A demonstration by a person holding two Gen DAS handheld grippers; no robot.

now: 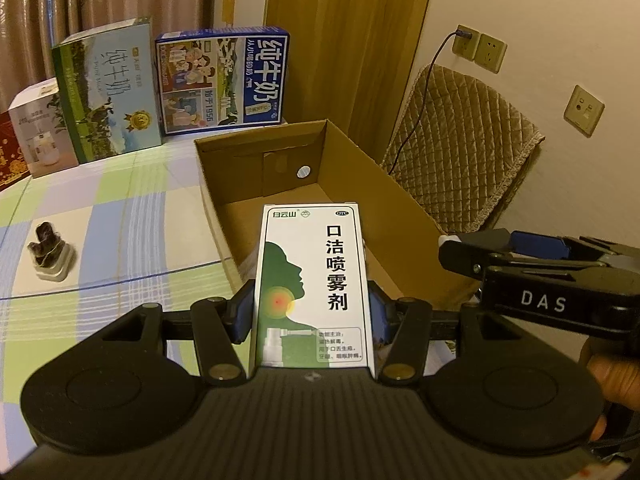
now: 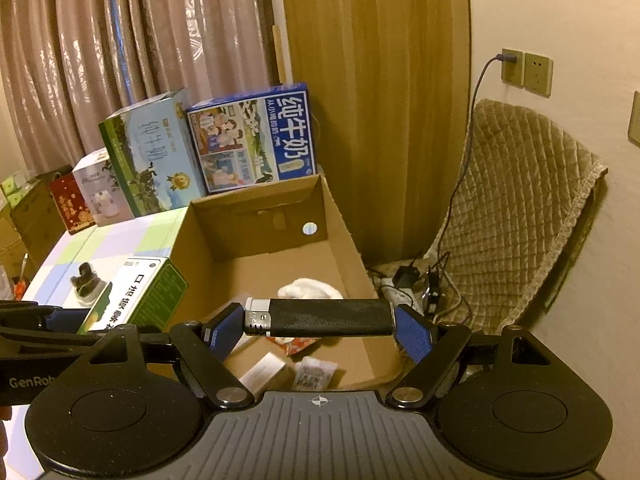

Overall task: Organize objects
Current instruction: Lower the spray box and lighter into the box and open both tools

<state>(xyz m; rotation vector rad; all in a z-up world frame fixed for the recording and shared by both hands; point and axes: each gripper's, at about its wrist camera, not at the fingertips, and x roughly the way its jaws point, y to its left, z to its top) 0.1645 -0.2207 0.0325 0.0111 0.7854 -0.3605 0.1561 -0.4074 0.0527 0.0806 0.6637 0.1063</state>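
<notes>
My left gripper [image 1: 312, 312] is shut on a white-and-green spray medicine box [image 1: 312, 284] and holds it above the near left rim of an open cardboard box [image 1: 352, 184]. My right gripper [image 2: 318, 330] is shut on a black lighter [image 2: 320, 317], held crosswise by its ends over the cardboard box [image 2: 260, 208]. The medicine box [image 2: 136, 296] and the left gripper show at the left of the right wrist view. The right gripper [image 1: 448, 248] shows at the right of the left wrist view. Inside the cardboard box lie a white cloth [image 2: 308, 289] and small packets [image 2: 316, 374].
A small dark object on a white base [image 1: 50, 254] sits on the checked tablecloth [image 1: 120, 208]. Milk cartons [image 1: 222, 80] and other boxes [image 1: 40, 136] stand at the table's back. A quilted chair [image 2: 516, 216] and cables [image 2: 420, 284] are to the right by the wall.
</notes>
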